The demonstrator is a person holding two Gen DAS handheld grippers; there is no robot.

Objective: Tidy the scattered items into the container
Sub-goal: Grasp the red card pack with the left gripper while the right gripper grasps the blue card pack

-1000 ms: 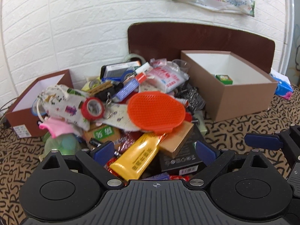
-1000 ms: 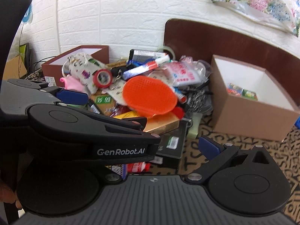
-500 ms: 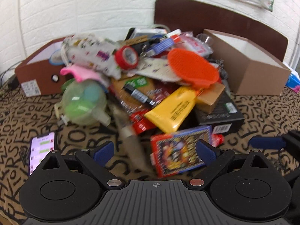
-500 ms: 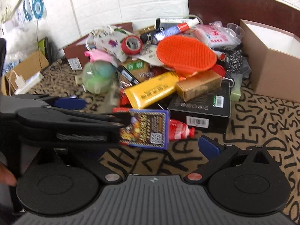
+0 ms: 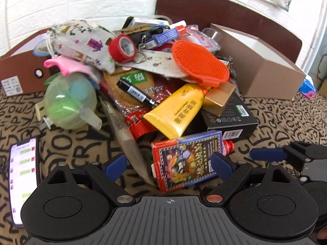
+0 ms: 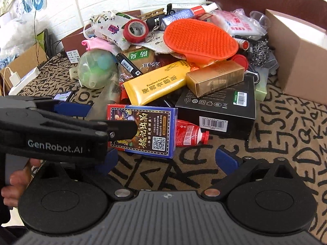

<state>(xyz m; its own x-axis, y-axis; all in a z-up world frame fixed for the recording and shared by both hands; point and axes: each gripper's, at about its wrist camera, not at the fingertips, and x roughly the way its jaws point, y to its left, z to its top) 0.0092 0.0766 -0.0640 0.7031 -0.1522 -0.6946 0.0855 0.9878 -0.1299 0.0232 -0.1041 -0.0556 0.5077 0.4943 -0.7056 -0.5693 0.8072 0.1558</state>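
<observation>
Left gripper (image 5: 168, 164) fingers gaping around card box (image 5: 187, 161), right gripper (image 6: 170, 159) fingers spreading wide over bench (image 6: 286, 134), gripping nothing

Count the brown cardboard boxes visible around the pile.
2: a brown cardboard box right of the pile, and another brown cardboard box behind its left side. More may be hidden.

Orange brush (image 5: 200, 63), yellow tube (image 5: 177, 110), letter-patterned tan cloth (image 6: 286, 134)

the phone (image 5: 23, 181) at 8 o'clock is cut by the left edge, its text too small to read. the red tube (image 6: 191, 135) lies half hidden under the card box (image 6: 143, 130). the brown box (image 6: 300, 55) at 2 o'clock runs off frame.
</observation>
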